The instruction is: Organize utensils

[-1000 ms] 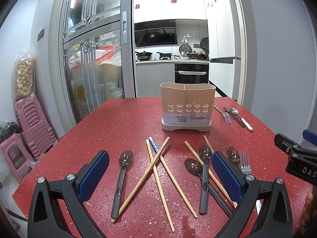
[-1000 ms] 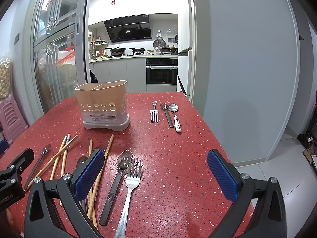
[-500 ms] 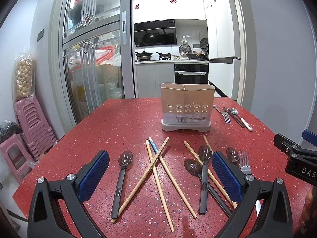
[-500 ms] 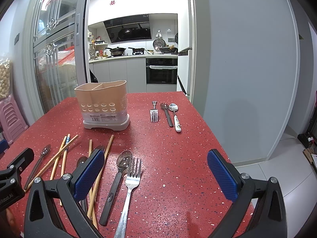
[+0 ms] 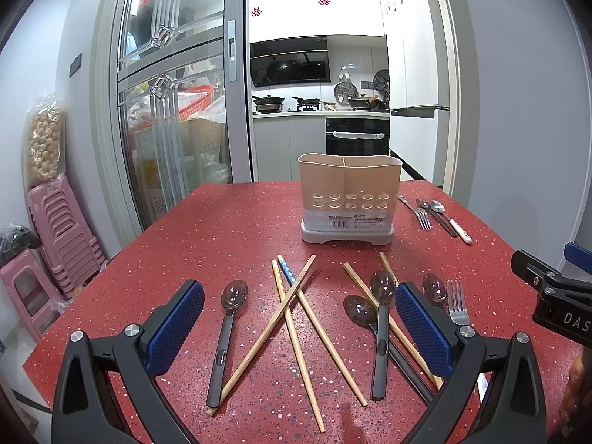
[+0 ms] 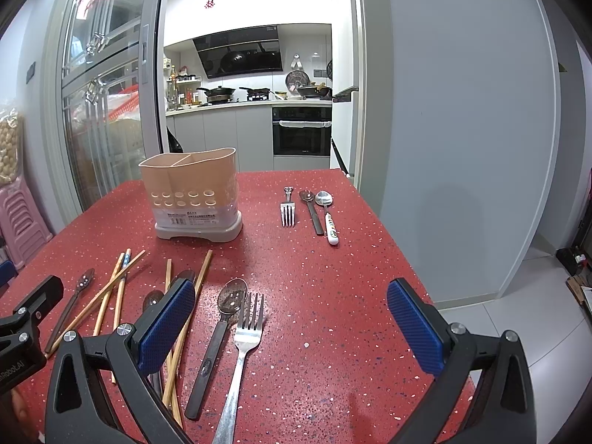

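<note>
Fingers point(image 5: 177, 325) of left gripper point(image 5: 299, 329) and right gripper point(image 6: 292, 327) stand apart, empty. Chopsticks point(image 5: 292, 318), spoons point(image 5: 381, 318) and fork point(image 6: 244, 336) lie along the counter's point(image 5: 222, 244) near edge; holder point(image 5: 347, 199) stands toward the far edge.

Hidden, cropped or unreadable parts of the scene

In the left wrist view, the left tool's point(image 5: 299, 327) right finger point(image 5: 423, 329) covered parts of a dark spoon's handle point(image 5: 407, 370) and of a chopstick point(image 5: 388, 318) lying under it; the right tool point(image 5: 551, 296) was cut off by the right edge, so its jaws could not be judged there, and a blurred bit of a hand point(image 5: 577, 381) showed at that edge. In the right wrist view, the right tool's point(image 6: 290, 323) left finger point(image 6: 166, 322) hid the handles of two dark spoons point(image 6: 153, 299) and parts of the chopsticks point(image 6: 177, 362) beside them. The fork's point(image 6: 242, 344) handle ran off the bottom edge. The label print on the utensil holder point(image 6: 192, 192) was too small to read, and its compartments' insides were hidden.
</note>
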Motion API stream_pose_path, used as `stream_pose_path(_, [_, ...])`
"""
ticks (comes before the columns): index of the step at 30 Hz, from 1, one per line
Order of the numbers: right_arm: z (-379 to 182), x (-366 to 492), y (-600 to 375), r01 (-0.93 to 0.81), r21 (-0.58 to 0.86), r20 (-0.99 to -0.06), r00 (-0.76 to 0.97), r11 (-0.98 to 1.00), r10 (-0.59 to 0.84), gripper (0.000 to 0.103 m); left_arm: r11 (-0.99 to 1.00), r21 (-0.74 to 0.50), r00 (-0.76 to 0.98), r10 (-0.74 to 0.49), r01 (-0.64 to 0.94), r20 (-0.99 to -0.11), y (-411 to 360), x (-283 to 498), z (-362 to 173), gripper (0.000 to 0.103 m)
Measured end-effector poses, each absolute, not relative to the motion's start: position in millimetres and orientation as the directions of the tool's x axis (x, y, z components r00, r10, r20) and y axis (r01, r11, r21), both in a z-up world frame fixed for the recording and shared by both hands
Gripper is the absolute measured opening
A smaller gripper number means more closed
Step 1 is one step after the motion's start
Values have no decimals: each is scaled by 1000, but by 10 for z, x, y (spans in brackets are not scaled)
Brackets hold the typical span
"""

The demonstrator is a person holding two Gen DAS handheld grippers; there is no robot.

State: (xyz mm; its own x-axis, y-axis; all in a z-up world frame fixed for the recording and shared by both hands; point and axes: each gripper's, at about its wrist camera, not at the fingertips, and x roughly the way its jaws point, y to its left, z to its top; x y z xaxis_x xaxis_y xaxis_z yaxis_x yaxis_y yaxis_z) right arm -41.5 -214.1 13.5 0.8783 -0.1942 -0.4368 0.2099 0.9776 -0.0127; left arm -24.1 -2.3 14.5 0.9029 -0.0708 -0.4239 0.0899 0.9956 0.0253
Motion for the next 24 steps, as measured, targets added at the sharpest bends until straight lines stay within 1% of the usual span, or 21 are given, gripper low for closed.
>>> stream_pose_path(7, [135,-421,-2139,209,-12,-438,878,978,-193,103,996,20,899,-74,91,-432,-4,-222,125,103])
stream_pose_path(10, [112,-411,-2134,205,-11,-449,874,979,-188,103,996,28,891,-65,86,-450,4,-183,102,103])
stream_pose_path(12, [84,-378,-2139,193,-4,-467,867,981,-172,103,995,53,883,-46,80,-467,9,-133,91,103])
stream_pose_path(15, [67,-287,-2192,165,23,-514,848,986,-130,103,992,97,866,-21,80,-499,49,-17,70,103])
stream_pose_path(19, [-11,-74,-2310,129,65,-620,782,990,-61,103,988,142,807,39,57,-589,201,266,-57,103])
stream_pose_path(22, [-92,70,-2394,116,79,-695,719,990,-29,103,992,124,746,56,35,-663,370,491,-179,103])
stream_pose_path(24, [-173,157,-2446,111,98,-749,663,989,0,103,995,91,701,43,32,-711,493,623,-249,103])
